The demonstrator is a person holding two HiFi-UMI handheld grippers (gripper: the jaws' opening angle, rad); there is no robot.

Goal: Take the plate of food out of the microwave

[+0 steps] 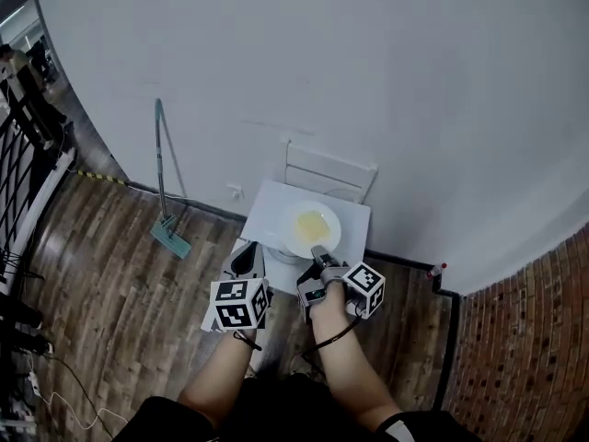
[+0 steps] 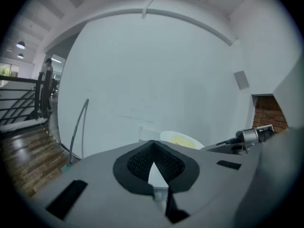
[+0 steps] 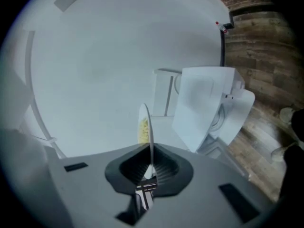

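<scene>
My right gripper point(image 1: 319, 254) is clenched on the 6 o'clock rim of the plate of food point(image 1: 312, 227), which sits flat, face up, round with no long axis, over the white unit point(image 1: 267, 212). My left gripper point(image 1: 247, 261) is closed and empty at 9 o'clock. Wood floor point(image 1: 110, 265); white wall point(image 1: 368, 81) at 12, mop point(image 1: 166, 191) at 10.

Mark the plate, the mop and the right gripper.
plate point(image 1: 291, 233): head view, bare white rim at its left.
mop point(image 1: 172, 238): head view, its teal head.
right gripper point(image 3: 149, 156): right gripper view, between its fingertips, shut on the plate's rim.
</scene>
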